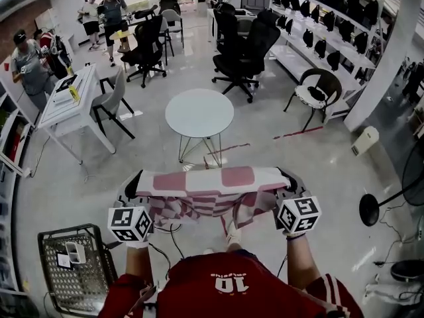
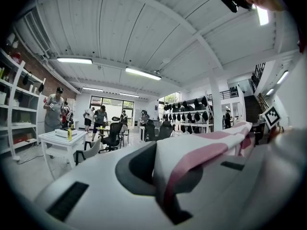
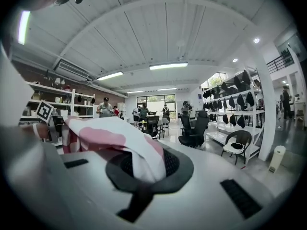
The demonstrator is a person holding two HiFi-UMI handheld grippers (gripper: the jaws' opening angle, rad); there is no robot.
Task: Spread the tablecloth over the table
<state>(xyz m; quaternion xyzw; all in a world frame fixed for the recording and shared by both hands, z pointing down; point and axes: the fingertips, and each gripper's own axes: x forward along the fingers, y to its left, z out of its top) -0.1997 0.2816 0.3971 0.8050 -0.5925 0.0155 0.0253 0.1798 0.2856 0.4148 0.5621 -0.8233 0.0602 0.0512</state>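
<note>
Checked tablecloth held in the air between the two grippers
The left gripper (image 1: 134,183) is clenched on the left end of the soft pink-and-white tablecloth (image 1: 212,181), which spans folded across to the right gripper (image 1: 287,179), clenched on its right end; the round white table (image 1: 199,113) stands beyond, apart from the cloth
</note>
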